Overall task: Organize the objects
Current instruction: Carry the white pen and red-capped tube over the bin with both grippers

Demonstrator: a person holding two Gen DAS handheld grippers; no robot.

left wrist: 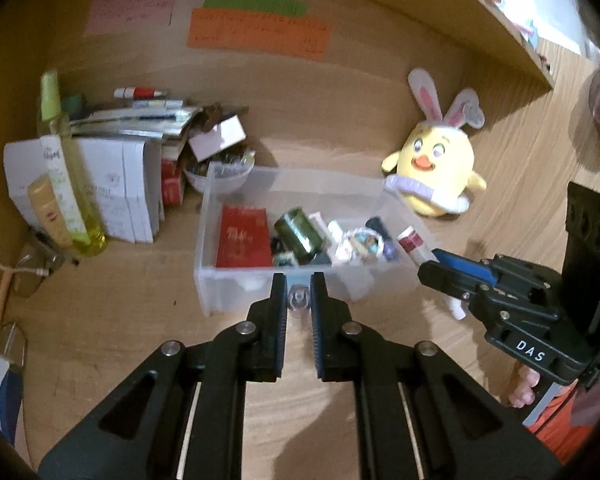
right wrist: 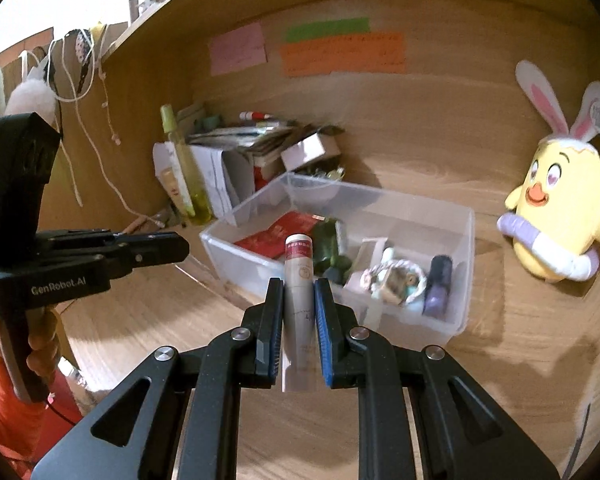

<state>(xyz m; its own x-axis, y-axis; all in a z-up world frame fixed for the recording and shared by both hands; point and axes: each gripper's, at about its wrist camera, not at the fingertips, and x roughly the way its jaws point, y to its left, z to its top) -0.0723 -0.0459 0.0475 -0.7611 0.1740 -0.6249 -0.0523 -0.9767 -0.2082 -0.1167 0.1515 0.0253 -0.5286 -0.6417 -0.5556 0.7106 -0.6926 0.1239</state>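
I am looking into a wooden desk (left wrist: 340,128) nook with pink, green and orange paper notes (left wrist: 256,32) stuck to its back wall. In my right gripper (right wrist: 299,280) I hold a white tube with a red-patterned cap (right wrist: 299,276): it stands upright between the two pads, pinched along its lower body, the capped end poking up past the fingertips and the base running down between the jaws. My left gripper (left wrist: 299,280) has its jaws drawn narrow on a small clear object (left wrist: 298,300), something like a transparent cap or stopper, caught just below the fingertips; I cannot tell exactly what it is.

Both grippers hang above the desk on the near side of a clear plastic bin (left wrist: 236,292). Inside the bin lie a red booklet or packet (left wrist: 244,238) at the left, a dark green jar (left wrist: 300,234) on its side, a round woven trinket (right wrist: 394,280), a purple-black bottle (right wrist: 438,280) and other small cosmetics.

Behind the bin to the left is a cluttered pile of white boxes and papers (left wrist: 116,184), with a tall yellow-green bottle (left wrist: 66,160) standing in front of it. To the right a yellow chick plush with bunny ears (left wrist: 436,160) sits on the desk, apart from the bin.
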